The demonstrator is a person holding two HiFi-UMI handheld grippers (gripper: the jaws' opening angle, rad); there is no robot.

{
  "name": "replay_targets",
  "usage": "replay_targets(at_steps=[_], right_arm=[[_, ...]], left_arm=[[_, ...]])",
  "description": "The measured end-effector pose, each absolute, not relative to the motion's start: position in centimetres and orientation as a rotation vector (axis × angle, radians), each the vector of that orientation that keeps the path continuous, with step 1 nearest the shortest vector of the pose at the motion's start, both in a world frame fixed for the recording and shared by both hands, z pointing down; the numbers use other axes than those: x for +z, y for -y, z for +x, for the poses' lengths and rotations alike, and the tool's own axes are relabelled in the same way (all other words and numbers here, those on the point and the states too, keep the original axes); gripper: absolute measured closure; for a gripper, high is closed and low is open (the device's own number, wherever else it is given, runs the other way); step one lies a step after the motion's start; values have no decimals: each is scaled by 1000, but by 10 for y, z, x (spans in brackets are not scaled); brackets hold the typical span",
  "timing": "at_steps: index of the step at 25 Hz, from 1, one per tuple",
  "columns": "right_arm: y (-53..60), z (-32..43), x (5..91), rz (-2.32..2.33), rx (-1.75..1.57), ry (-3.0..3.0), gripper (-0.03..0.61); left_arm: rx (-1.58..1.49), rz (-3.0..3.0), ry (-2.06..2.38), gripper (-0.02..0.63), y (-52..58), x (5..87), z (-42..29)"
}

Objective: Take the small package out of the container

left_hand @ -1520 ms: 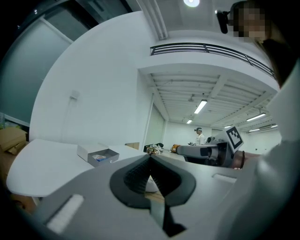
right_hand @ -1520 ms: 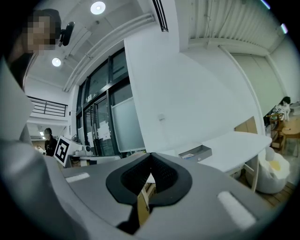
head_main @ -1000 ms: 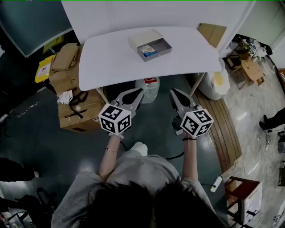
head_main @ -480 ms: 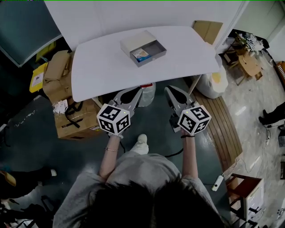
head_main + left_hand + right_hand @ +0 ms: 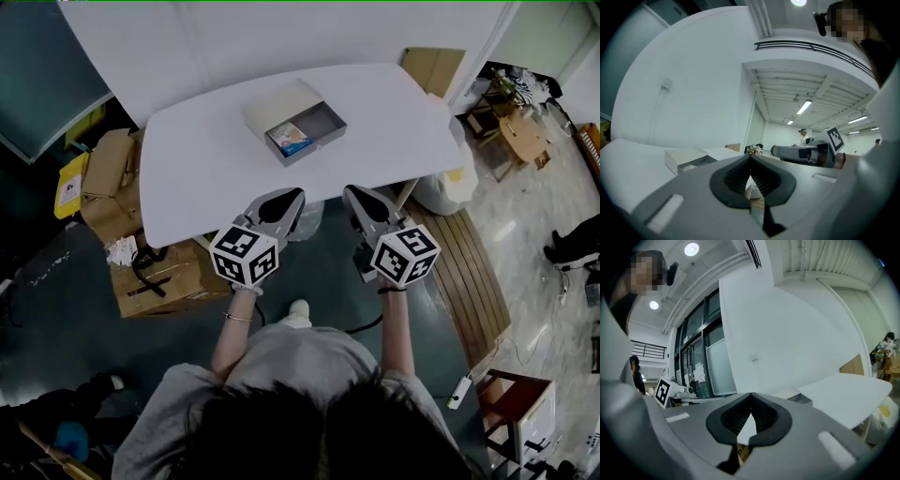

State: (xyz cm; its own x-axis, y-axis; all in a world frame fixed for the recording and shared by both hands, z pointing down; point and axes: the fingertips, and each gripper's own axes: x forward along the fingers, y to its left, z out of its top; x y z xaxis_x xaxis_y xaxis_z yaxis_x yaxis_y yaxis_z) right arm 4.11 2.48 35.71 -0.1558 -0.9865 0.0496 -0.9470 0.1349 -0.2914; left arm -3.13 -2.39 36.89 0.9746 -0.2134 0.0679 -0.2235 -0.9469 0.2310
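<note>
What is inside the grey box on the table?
A small package with blue print lies in the open part of the box. The rest of that part looks bare. The white cover hides whatever lies beneath it.

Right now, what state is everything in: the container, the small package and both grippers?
container: open, sitting on the white table.
small package: lying inside the container, untouched.
left gripper: shut, empty, near the table's front edge.
right gripper: shut, empty, beside the left one.
</note>
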Motion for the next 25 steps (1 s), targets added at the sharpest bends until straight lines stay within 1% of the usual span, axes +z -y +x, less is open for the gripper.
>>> replay_targets(at_steps=[16, 25], right_arm=[[36, 72, 375, -1927, -478, -2261, 566], [74, 96, 383, -1837, -528, -2349, 566]], left_arm=[[102, 2824, 345, 623, 79, 391, -7], [92, 2768, 479, 623, 111, 399, 10]])
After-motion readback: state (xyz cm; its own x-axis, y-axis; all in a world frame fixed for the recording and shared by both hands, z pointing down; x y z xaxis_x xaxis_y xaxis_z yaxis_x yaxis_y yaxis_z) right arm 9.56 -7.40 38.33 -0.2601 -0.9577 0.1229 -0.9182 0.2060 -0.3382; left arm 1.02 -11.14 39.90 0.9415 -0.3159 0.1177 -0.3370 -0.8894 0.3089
